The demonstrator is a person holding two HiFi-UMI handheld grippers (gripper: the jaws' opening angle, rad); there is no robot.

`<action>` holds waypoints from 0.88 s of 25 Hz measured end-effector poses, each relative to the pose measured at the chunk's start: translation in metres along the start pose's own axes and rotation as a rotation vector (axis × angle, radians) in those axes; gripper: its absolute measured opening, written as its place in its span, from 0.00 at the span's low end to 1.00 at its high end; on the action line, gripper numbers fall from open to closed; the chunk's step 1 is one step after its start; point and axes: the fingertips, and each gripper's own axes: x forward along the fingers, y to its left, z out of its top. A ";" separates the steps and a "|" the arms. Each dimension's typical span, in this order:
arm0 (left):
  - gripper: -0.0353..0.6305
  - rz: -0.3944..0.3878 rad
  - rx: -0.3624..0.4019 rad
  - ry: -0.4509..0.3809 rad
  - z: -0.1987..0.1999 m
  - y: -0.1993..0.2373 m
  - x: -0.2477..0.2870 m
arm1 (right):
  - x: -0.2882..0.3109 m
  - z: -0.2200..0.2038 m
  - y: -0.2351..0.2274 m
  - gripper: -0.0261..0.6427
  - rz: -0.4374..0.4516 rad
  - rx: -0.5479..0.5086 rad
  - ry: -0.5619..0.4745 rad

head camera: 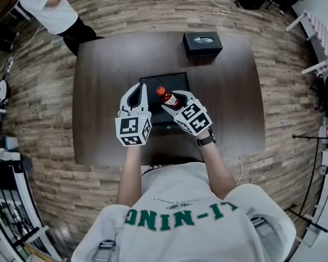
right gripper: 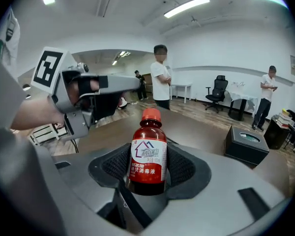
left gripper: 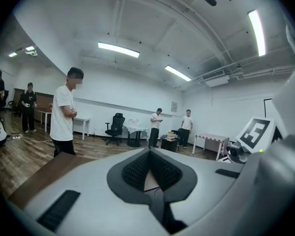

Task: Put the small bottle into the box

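head view alone gives the layout from above: a dark table (head camera: 98,119) with the black box (head camera: 179,83) lying open at its middle and a black tissue box (head camera: 202,43) near the far edge. over the box the left gripper (head camera: 138,91) and the right gripper (head camera: 174,103) hang side by side. from there the small bottle (head camera: 167,98) shows tilted in the right gripper, red cap toward the far left, above the right half of the box; whether it touches the box floor cannot be told. right gripper view shows what the overhead does not: the bottle stands between the two dark ribbed pads (right gripper: 179,167), which press on its brown body from both sides at the white label, so these fingers stand fairly wide yet clenched on it. that view also catches the left gripper close on its left and the tissue box off to the right. left gripper view looks out over the table edge into the room, where a person in a white shirt (left gripper: 64,114) stands beside the table. its own pads (left gripper: 135,170) meet at the tips with nothing grasped between them.
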 end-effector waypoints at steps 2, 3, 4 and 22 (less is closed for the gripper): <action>0.06 0.007 -0.006 0.013 -0.009 0.006 0.003 | 0.011 -0.017 0.003 0.38 0.022 -0.027 0.046; 0.06 0.010 -0.008 0.019 -0.014 0.008 0.004 | 0.016 -0.026 0.005 0.38 0.035 -0.043 0.066; 0.06 0.013 -0.011 0.024 -0.018 0.010 0.006 | 0.021 -0.033 0.007 0.38 0.050 -0.059 0.082; 0.06 0.032 -0.028 0.064 -0.048 0.026 -0.001 | 0.105 -0.170 0.021 0.38 0.255 -0.495 0.469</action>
